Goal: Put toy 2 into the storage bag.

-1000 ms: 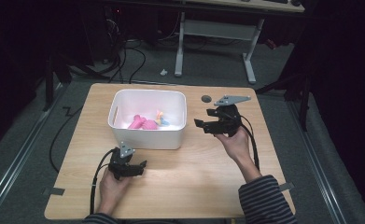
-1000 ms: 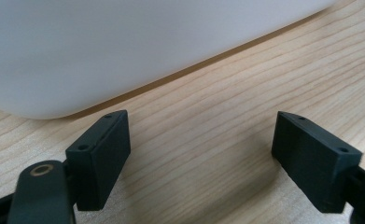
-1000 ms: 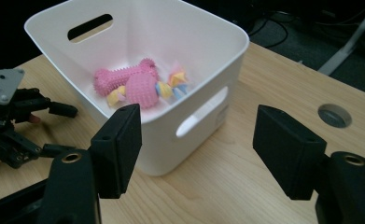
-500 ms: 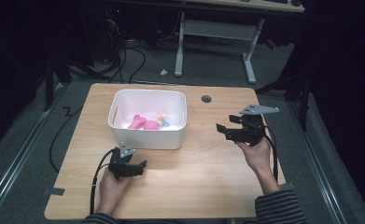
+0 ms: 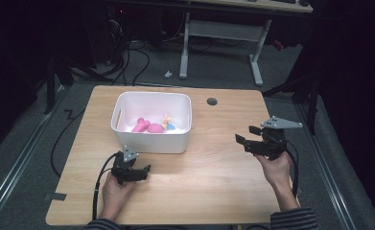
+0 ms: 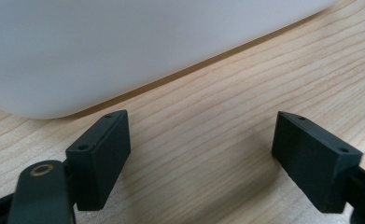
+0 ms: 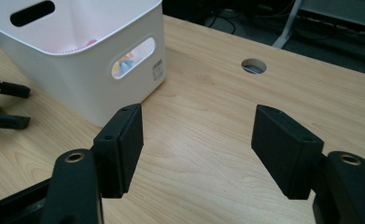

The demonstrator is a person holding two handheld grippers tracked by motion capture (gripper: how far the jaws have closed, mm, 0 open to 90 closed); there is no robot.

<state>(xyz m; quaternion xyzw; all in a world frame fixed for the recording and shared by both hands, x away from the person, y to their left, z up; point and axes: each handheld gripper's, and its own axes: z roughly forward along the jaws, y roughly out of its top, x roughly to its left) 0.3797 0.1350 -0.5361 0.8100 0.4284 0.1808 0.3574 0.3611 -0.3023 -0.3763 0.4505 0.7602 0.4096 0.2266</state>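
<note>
Wooden table [image 5: 209, 158] on grey floor, dark room behind; white tub [image 5: 151, 132] sits near its far left, toys inside hard to make out. Left gripper [image 5: 144, 171], just beside the tub, gapes empty; right gripper [image 5: 245, 135], well apart, has just been closing, jaws apart on nothing

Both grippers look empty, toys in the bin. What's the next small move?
Probably bring the right gripper back toward the white bin: its fingers have just been closing on nothing, and the pink toy lies inside. The left gripper sits open beside it.
</note>
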